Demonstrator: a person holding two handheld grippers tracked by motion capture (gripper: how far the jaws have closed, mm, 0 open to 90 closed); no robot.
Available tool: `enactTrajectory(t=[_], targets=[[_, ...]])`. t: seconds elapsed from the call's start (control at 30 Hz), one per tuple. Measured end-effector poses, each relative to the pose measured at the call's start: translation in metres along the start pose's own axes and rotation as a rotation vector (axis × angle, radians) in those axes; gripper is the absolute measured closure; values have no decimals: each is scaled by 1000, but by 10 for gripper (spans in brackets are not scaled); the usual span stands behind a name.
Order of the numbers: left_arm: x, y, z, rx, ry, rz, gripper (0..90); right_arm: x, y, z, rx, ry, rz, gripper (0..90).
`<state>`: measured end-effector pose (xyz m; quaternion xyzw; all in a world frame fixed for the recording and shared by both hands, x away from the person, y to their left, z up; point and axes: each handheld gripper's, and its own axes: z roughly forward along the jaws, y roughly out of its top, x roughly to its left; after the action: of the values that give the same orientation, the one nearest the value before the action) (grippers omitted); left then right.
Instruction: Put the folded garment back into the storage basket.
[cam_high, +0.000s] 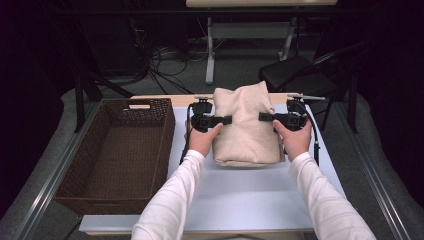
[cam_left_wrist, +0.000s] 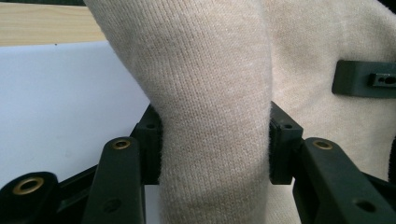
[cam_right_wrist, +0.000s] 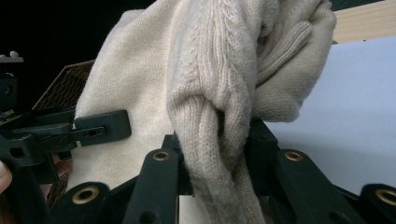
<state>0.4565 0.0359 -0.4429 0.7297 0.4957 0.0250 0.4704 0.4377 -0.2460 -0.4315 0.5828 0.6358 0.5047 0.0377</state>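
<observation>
A beige knitted sweater (cam_high: 246, 125) is held up off the white table top (cam_high: 250, 195), its lower part folded and resting on the table. My left gripper (cam_high: 226, 120) is shut on the sweater's left edge; in the left gripper view its jaws clamp a thick fold of the knit (cam_left_wrist: 215, 140). My right gripper (cam_high: 264, 117) is shut on the right edge; in the right gripper view a bunched, ribbed fold (cam_right_wrist: 215, 130) sits between the jaws. The left gripper (cam_right_wrist: 100, 126) also shows at the left of that view, against the cloth.
A dark brown wicker basket (cam_high: 162, 135) stands empty on the table's left side, close beside my left hand. Behind the table are a black chair (cam_high: 295, 72), a table frame and cables on the floor. The table's wooden strip (cam_left_wrist: 42, 23) runs along the far edge.
</observation>
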Motion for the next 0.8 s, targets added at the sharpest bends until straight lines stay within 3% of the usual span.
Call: enactTrajectory(t=[0.33,0.57,0.8], targets=[[-7,8,-15,-2,9,2,521,8,5,-5,3,12,-10,709],[-16,15,-32,-19,13,0,521,28,15,-18,-8,14,-32,709],[-26,16,-48,-25,25,16,521,39,15,-28,-7,28,-49,709]])
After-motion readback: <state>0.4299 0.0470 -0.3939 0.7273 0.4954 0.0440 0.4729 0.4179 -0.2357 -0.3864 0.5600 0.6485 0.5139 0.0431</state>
